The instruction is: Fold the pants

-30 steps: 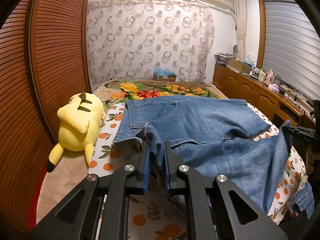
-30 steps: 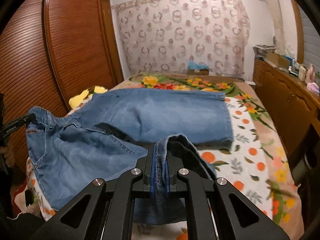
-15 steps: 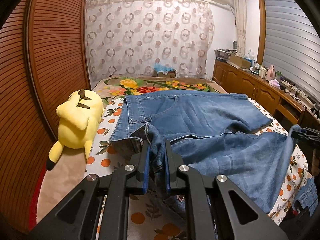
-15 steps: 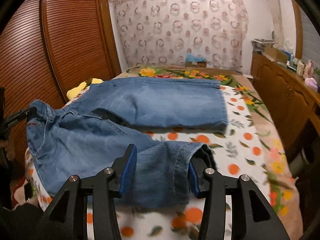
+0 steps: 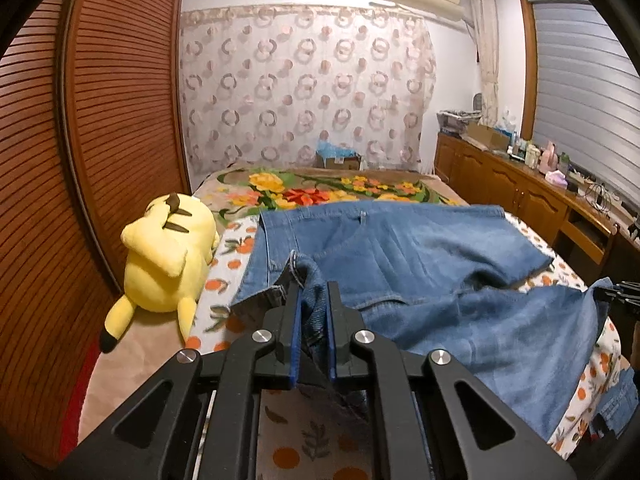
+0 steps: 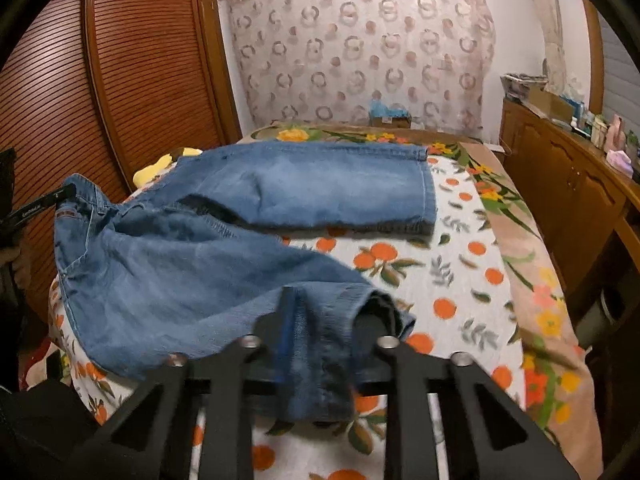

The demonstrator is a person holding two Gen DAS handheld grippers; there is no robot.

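Observation:
Blue jeans [image 5: 400, 248] lie across the bed, one leg flat at the back [image 6: 320, 184], the other leg pulled toward me. My left gripper [image 5: 312, 292] is shut on a bunched fold of the waistband, held just above the sheet. My right gripper [image 6: 330, 312] is blurred. Its jaws are closing around the hem of the near leg, which lies slack between them and drapes over the right finger. The pads still stand apart. Each gripper also shows at the edge of the other's view: the right gripper [image 5: 618, 292] and the left gripper [image 6: 40, 204].
A yellow plush toy [image 5: 168, 256] lies at the bed's left edge against the slatted wooden wardrobe [image 5: 100, 120]. The orange-print sheet [image 6: 460, 272] covers the bed. A low wooden cabinet [image 5: 520, 196] with clutter runs along the right. A box [image 5: 340, 158] sits at the bed's far end.
The right gripper let go of the leg hem, opened wide and shifted sideways; its jaws are now narrower around the hem again. The left gripper has kept its hold and place.

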